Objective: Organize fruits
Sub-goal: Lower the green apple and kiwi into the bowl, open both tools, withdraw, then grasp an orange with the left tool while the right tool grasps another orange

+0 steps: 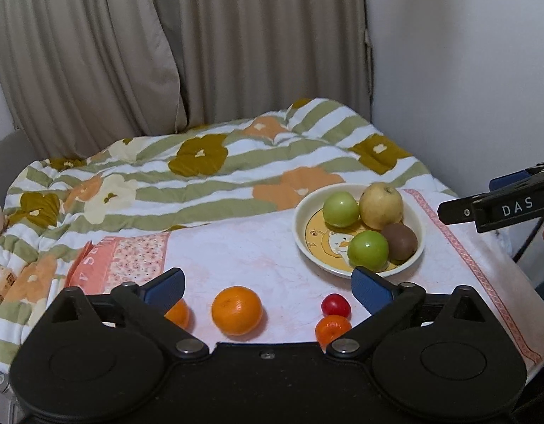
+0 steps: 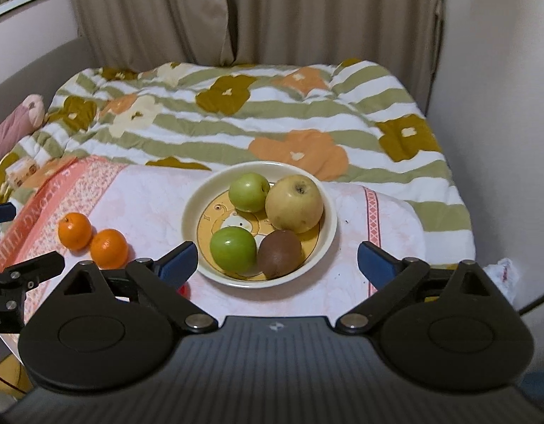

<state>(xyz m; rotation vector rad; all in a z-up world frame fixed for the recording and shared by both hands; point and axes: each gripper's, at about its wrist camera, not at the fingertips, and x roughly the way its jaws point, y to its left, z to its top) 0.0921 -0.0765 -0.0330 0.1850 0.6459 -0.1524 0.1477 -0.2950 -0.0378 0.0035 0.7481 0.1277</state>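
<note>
Left hand-held gripper (image 1: 268, 284) and right hand-held gripper (image 2: 277, 259) wide, empty, round oranges (image 1: 237, 310), possibly ceramic plate (image 2: 201, 194).

plate (image 2: 328, 208) – four fruits | oranges (image 1: 237, 310), tomato (image 1: 336, 305) (loose) beside

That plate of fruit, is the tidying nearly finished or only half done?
About half, it seems. The plate already holds two green apples, a yellow apple and a kiwi. Nothing is in hand: the left gripper and right gripper are both open and empty. Still loose on the cloth are three oranges and a small red fruit.
</note>
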